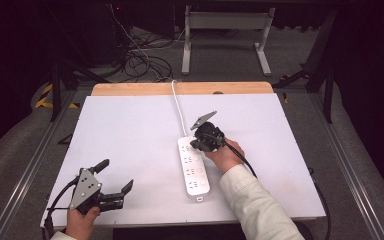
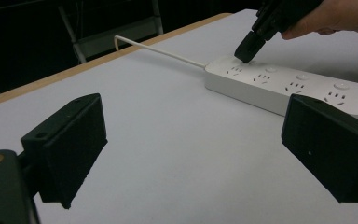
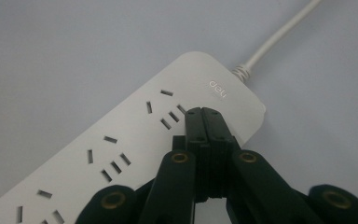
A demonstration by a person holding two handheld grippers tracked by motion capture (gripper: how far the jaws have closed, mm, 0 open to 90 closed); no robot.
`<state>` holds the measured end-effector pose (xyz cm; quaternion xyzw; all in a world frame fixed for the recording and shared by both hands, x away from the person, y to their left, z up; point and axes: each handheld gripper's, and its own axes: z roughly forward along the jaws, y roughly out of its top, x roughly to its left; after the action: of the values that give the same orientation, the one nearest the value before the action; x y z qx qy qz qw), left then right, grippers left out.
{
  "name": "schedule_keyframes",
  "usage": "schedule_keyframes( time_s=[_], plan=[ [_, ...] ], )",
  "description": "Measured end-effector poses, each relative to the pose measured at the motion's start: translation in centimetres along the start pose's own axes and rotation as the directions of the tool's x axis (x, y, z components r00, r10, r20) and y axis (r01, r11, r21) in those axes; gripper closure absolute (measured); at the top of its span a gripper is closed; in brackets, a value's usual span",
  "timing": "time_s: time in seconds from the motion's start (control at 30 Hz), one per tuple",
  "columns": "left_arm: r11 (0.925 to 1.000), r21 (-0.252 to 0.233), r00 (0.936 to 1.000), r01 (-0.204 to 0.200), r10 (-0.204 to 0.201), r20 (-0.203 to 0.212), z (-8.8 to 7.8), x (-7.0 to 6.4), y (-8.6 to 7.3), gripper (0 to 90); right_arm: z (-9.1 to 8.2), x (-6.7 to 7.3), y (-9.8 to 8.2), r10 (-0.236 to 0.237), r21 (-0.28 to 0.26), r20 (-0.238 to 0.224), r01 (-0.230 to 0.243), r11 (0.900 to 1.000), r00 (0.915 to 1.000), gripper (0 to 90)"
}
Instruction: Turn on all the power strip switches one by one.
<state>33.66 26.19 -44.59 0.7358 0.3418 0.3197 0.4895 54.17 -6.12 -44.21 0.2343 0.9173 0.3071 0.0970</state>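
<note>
Right hand-held gripper (image 3: 202, 112), jaws pressed together, sits tip-down on the power strip (image 1: 194, 170) at its cord end, probably pressing that switch; the others look untouched. Left hand-held gripper (image 1: 116, 179) idles spread wide, well off on the worktop (image 1: 130, 135).

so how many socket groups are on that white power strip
4, in a row along the power strip. In the left gripper view: the first under the right gripper at the cord end, then the second, third and fourth.
</note>
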Motion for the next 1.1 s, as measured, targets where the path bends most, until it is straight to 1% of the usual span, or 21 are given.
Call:
schedule_keyframes(
  time_s=[0.07,0.2,0.33,0.47,0.63,0.83,0.97,1.0,1.07,1.1],
  plan=[
    [1.0000,-0.001,1.0000,0.003,-0.003,0.000,0.02,-0.02,-0.01,6.9,0.01,0.06,-0.02,-0.005,0.001,0.004,0.005,1.000,1.0000,90.0],
    [1.0000,-0.001,1.0000,0.002,-0.002,0.000,0.02,-0.05,0.00,6.9,0.04,-0.11,-0.15,0.003,-0.004,-0.007,-0.003,1.000,1.0000,90.0],
    [1.0000,0.000,1.0000,0.004,-0.004,0.000,0.05,-0.05,-0.01,6.9,0.13,-0.09,-0.19,0.005,-0.005,-0.007,-0.005,1.000,1.0000,90.0],
    [1.0000,0.000,1.0000,0.004,-0.004,0.001,0.06,-0.07,-0.02,6.9,0.17,0.01,-0.18,0.004,0.000,0.002,-0.004,1.000,1.0000,90.0],
    [1.0000,0.000,1.0000,0.005,-0.005,0.001,0.06,-0.08,-0.01,6.8,0.22,0.28,-0.09,-0.013,0.010,0.017,0.013,1.000,0.9998,90.0],
    [1.0000,-0.001,1.0000,0.005,-0.005,0.002,0.06,-0.10,-0.01,6.8,0.35,0.45,-0.03,-0.016,0.024,0.030,0.015,1.000,0.9994,90.0],
    [1.0000,0.000,1.0000,0.005,-0.005,0.001,0.03,-0.09,-0.01,6.7,0.33,0.42,-0.05,-0.021,0.019,0.029,0.021,1.000,0.9994,90.0],
    [1.0000,0.000,1.0000,0.005,-0.005,0.001,0.04,-0.09,0.00,6.6,0.31,0.32,-0.05,-0.024,0.017,0.019,0.024,1.000,0.9995,90.0],
    [1.0000,0.000,1.0000,0.005,-0.005,0.001,0.04,-0.06,0.01,6.6,0.02,0.24,0.02,-0.019,0.005,0.016,0.019,1.000,0.9997,90.0],
    [1.0000,0.000,1.0000,0.006,-0.006,0.000,0.04,-0.04,0.01,6.6,-0.24,0.27,0.06,-0.023,-0.009,0.011,0.023,1.000,0.9997,90.0]
  ],
)
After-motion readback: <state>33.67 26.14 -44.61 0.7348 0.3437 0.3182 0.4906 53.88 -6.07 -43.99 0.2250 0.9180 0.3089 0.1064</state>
